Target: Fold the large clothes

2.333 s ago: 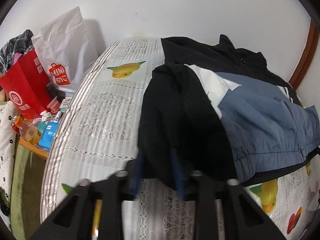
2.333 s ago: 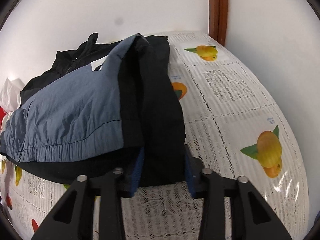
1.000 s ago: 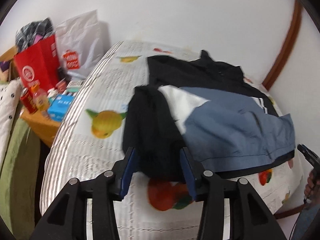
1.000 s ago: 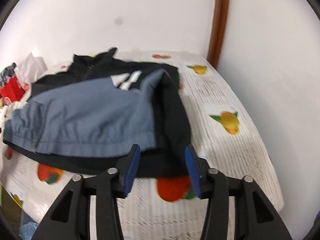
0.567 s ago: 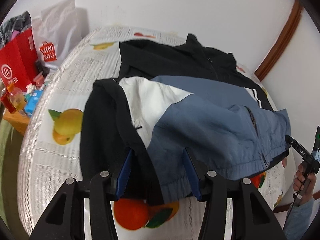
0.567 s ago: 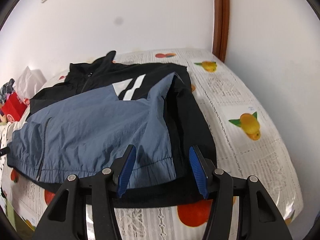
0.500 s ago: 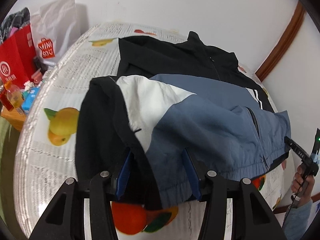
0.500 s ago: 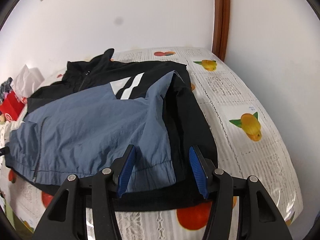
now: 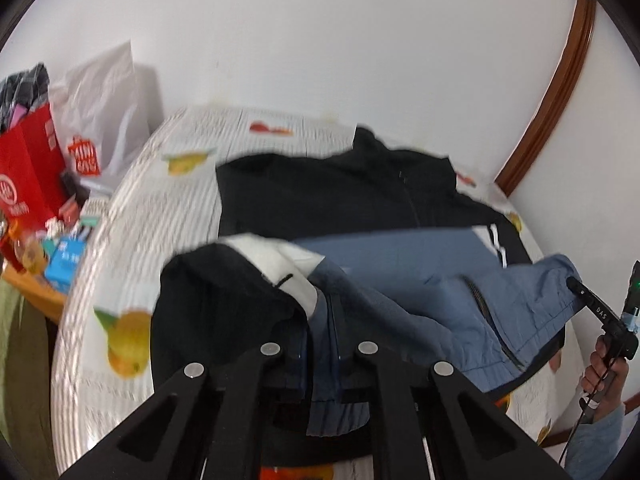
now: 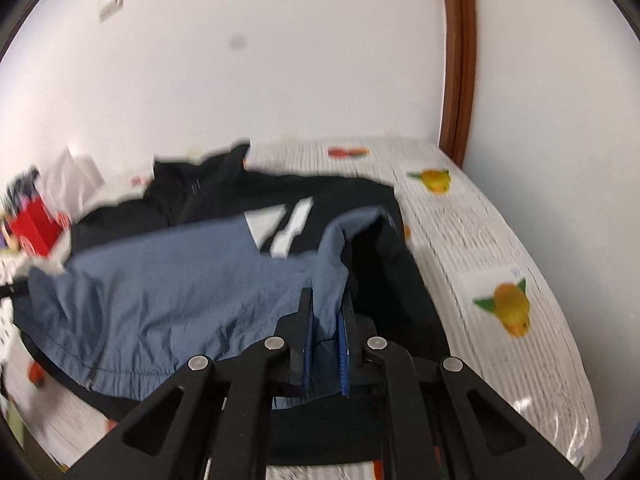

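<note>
Left clutter: bags (image 9: 60, 152) and boxes sit off the surface's left edge, clear of the work.
Jacket (image 9: 400, 248): spread on the fruit-print surface (image 9: 132, 216), collar toward the wall; near hem lifted at both corners.
Risk, left: slippery blue fabric could slide out mid-lift if I pull unevenly; the black sleeve bunched beside it may drag along and spoil the fold.
Left claw (image 9: 322, 344): nearly closed, pinching the blue hem at the left corner.
Right claw (image 10: 325, 332): likewise narrow, blue pads clamping the hem at the right corner.
Risk, right: the sleeve (image 10: 400, 280) folded beside my grip could flop outward.
</note>
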